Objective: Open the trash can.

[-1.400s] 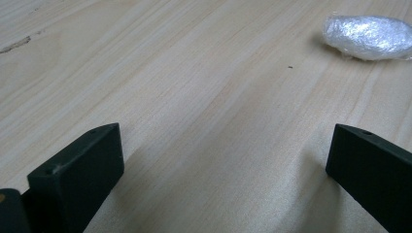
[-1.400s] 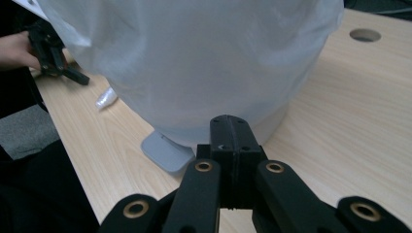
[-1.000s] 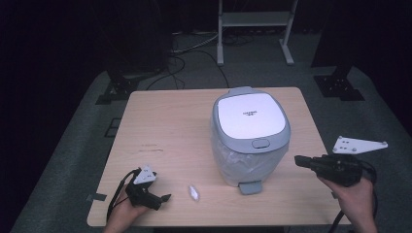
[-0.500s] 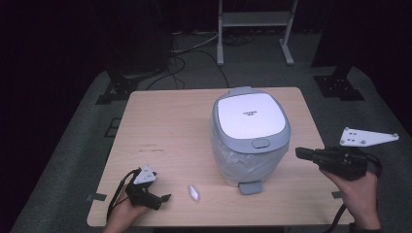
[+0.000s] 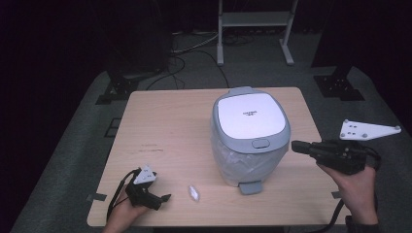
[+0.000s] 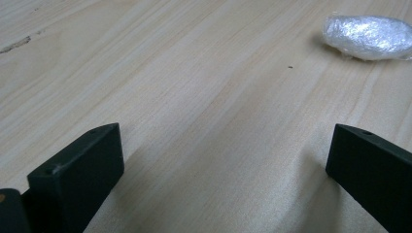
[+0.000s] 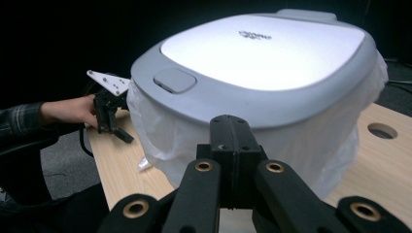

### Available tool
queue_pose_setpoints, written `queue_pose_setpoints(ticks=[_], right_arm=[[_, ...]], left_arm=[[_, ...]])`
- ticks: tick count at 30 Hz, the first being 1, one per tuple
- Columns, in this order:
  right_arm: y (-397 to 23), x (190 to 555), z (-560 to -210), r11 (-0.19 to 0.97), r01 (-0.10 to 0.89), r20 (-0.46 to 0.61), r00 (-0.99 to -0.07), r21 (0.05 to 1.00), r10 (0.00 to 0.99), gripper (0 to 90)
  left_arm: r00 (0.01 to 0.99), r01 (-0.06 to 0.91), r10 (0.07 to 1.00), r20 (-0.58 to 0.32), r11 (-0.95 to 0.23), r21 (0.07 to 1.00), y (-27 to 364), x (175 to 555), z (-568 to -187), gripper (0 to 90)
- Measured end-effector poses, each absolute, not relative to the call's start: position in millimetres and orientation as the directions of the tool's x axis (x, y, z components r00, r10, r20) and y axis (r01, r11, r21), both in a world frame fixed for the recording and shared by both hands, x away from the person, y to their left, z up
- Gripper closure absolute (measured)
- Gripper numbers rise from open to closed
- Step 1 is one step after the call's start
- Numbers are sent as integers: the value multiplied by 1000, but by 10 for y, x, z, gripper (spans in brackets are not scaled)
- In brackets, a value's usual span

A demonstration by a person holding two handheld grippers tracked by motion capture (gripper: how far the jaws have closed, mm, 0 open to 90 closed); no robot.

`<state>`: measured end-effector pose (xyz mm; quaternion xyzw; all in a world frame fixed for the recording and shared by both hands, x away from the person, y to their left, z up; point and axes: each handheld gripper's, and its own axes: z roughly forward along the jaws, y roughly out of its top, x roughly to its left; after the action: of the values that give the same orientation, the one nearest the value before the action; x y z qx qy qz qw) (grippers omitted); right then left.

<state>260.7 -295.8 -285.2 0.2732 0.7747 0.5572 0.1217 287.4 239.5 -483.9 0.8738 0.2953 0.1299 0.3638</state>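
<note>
Jaws wide on left gripper (image 5: 163, 198), low on table (image 5: 170, 126); right gripper (image 5: 297, 145) raised, closed, empty.

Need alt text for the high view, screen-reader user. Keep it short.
A white lidded bin with a plastic liner stands closed on a wooden table. The right gripper, jaws together, points at the bin from the table's right edge. The left gripper rests near the front left, beside a small wad of clear plastic.
</note>
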Motion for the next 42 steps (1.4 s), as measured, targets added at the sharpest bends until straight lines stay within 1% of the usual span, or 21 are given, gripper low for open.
queue_pose_setpoints(ticks=[20,42], right_arm=[[-2716,2678,-2696,231,240,95,-858,943,506,900],[-2464,2747,-2677,255,229,92,-885,939,456,900]], left_arm=[[792,422,611,12,-561,713,2395,2874,-4839,0],[792,422,610,12,-561,712,2395,2874,-4839,0]])
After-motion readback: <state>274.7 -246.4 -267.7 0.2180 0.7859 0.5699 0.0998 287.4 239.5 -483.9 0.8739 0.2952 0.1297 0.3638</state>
